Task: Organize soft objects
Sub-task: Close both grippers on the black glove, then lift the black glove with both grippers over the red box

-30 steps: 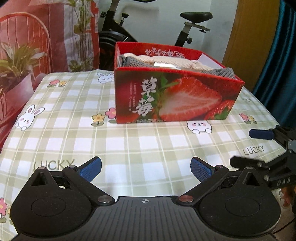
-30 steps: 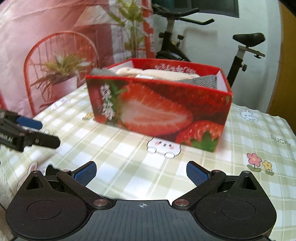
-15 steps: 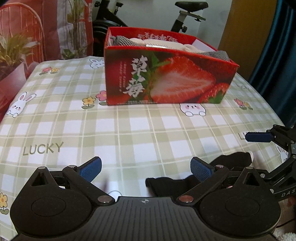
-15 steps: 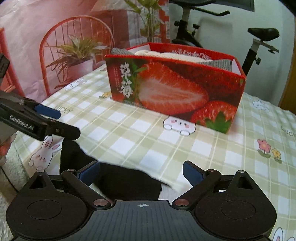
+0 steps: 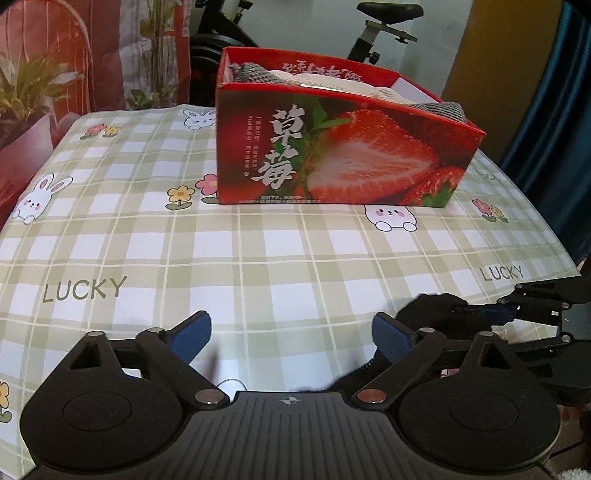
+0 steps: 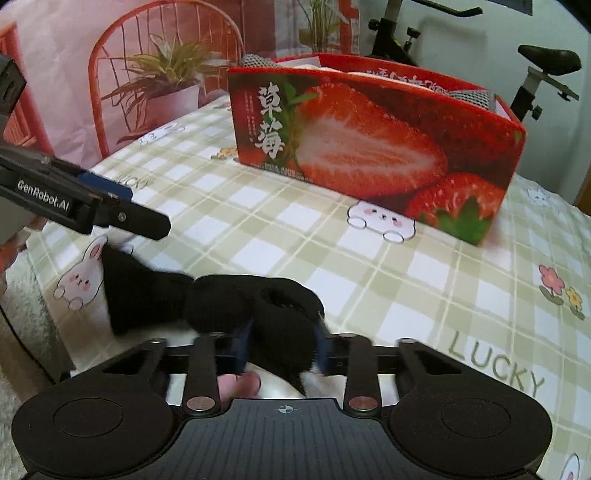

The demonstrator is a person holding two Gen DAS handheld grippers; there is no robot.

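A black sock (image 6: pixel 147 295) lies on the checked tablecloth at the near table edge. My right gripper (image 6: pixel 282 343) is closing its jaws, and the blue pads press on the sock's bunched end. In the left wrist view the same sock (image 5: pixel 432 310) shows low on the right, with the right gripper (image 5: pixel 495 314) pinching it. My left gripper (image 5: pixel 290 326) stands open and its jaws are closing slightly; only bare cloth lies between them. From the right wrist it appears as the left gripper (image 6: pixel 136 206), hovering above the sock's far end. The red strawberry box (image 5: pixel 332 166) holds grey and cream socks (image 5: pixel 332 83).
The strawberry box (image 6: pixel 369 140) stands at the far middle of the table (image 5: pixel 147 240). An exercise bike (image 5: pixel 380 33) and a printed red backdrop (image 6: pixel 110 74) stand behind it. A blue curtain (image 5: pixel 554 110) hangs at the right. Pale carpet (image 6: pixel 18 314) lies below the table edge.
The black sock came into both views as the grippers tipped down. The right gripper went from wide open to clamped on the sock's end. The left gripper stayed open.
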